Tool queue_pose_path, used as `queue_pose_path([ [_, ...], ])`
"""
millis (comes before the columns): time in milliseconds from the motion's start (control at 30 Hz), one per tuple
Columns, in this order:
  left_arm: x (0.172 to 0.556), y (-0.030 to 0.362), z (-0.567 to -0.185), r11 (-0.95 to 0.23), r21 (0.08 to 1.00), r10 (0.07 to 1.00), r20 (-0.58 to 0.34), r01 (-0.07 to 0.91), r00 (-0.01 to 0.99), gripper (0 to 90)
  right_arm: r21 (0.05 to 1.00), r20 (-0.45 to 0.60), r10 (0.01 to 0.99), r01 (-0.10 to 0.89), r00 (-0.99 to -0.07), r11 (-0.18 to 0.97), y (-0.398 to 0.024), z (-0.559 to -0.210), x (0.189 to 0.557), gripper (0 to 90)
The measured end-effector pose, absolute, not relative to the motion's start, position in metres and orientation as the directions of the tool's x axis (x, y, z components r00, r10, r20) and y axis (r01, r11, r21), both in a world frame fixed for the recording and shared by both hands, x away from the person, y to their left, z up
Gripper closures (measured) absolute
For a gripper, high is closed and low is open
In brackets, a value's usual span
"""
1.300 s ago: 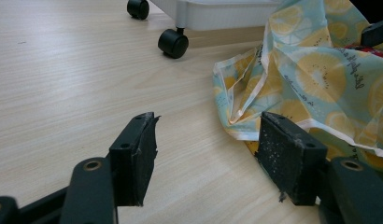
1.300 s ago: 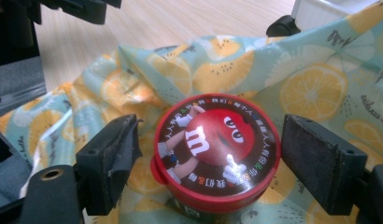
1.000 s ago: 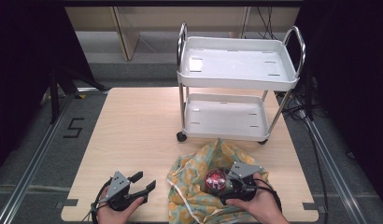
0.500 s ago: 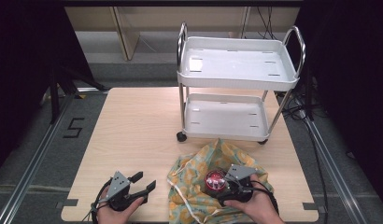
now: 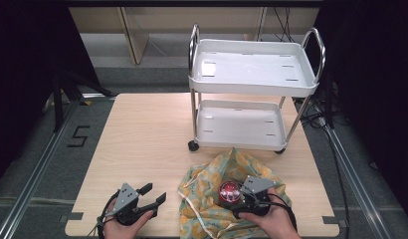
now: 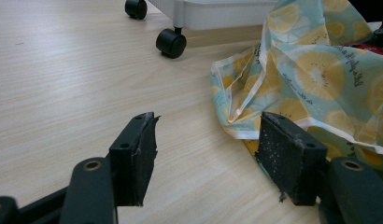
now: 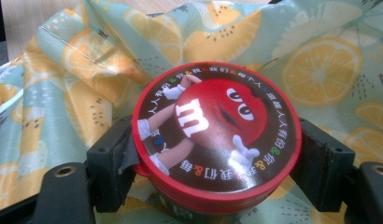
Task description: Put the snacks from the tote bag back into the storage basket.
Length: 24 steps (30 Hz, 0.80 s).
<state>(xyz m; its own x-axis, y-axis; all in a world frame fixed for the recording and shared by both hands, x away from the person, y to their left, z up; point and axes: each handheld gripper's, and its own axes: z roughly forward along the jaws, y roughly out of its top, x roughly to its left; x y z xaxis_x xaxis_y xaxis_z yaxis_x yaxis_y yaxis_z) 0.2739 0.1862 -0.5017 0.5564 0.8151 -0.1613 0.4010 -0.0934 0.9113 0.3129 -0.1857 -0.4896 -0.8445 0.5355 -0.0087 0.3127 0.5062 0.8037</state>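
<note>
Right gripper view: right claw (image 7: 216,163) grips M&M's can (image 7: 216,140).

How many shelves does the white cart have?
2: the top shelf between the handles, and the lower shelf just above the table. No others seem hidden.

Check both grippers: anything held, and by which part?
Right gripper clamps the red-lidded candy tub by its sides, just under the lid, over the lemon-print bag. Left gripper holds nothing, jaws open.

Your red-lidded candy tub (image 7: 216,140) sits upright (cartoon face up) amid the lemon-print cloth bag (image 5: 207,184).
</note>
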Motion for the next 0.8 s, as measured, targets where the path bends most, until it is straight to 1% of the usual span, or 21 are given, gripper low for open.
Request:
queue_pose_path([
  [133, 0.2741, 0.1864, -0.5018, -0.094, 0.912, 0.815, -0.160, 0.399, 0.557, 36.9, 0.805, -0.007, 0.540, 0.315, -0.841, 0.502, -0.1852, -0.4894, 0.3122, 25.8],
  [167, 0.2739, 0.1880, -0.5014, -0.115, 0.908, 0.815, -0.145, 0.403, 0.561, 36.9, 0.805, -0.007, 0.540, 0.315, -0.841, 0.502, -0.1852, -0.4894, 0.3122, 25.8],
  [300, 0.2741, 0.1864, -0.5017, -0.094, 0.912, 0.815, -0.159, 0.399, 0.557, 36.8, 0.808, -0.021, 0.535, 0.301, -0.845, 0.506, -0.1847, -0.4891, 0.3124, 25.9],
  [333, 0.2741, 0.1878, -0.5014, -0.118, 0.908, 0.815, -0.142, 0.402, 0.562, 36.9, 0.808, -0.026, 0.541, 0.301, -0.840, 0.507, -0.1846, -0.4881, 0.3117, 25.9],
  [400, 0.2743, 0.1859, -0.5018, -0.098, 0.912, 0.814, -0.157, 0.399, 0.559, 36.9, 0.810, -0.026, 0.534, 0.295, -0.845, 0.507, -0.1842, -0.4874, 0.3117, 25.9],
  [467, 0.2737, 0.1869, -0.5010, -0.112, 0.908, 0.818, -0.147, 0.404, 0.557, 36.9, 0.812, -0.032, 0.535, 0.290, -0.844, 0.506, -0.1842, -0.4866, 0.3115, 25.9],
  [567, 0.2738, 0.1863, -0.5012, -0.095, 0.911, 0.818, -0.158, 0.400, 0.553, 36.9, 0.816, -0.027, 0.542, 0.294, -0.840, 0.498, -0.1847, -0.4850, 0.3108, 25.9],
  [600, 0.2743, 0.1878, -0.5012, -0.108, 0.912, 0.816, -0.146, 0.396, 0.560, 36.9, 0.820, -0.027, 0.543, 0.292, -0.840, 0.493, -0.1852, -0.4836, 0.3108, 26.0],
  [667, 0.2744, 0.1878, -0.5013, -0.101, 0.912, 0.817, -0.151, 0.397, 0.556, 36.9, 0.824, -0.026, 0.541, 0.289, -0.840, 0.487, -0.1857, -0.4826, 0.3109, 26.0],
  [700, 0.2742, 0.1877, -0.5013, -0.101, 0.913, 0.816, -0.152, 0.396, 0.557, 36.9, 0.822, -0.014, 0.554, 0.306, -0.832, 0.480, -0.1859, -0.4818, 0.3096, 26.0],
  [800, 0.2742, 0.1866, -0.5014, -0.087, 0.916, 0.813, -0.162, 0.392, 0.559, 36.9, 0.826, -0.024, 0.546, 0.291, -0.837, 0.483, -0.1863, -0.4804, 0.3102, 26.0],
])
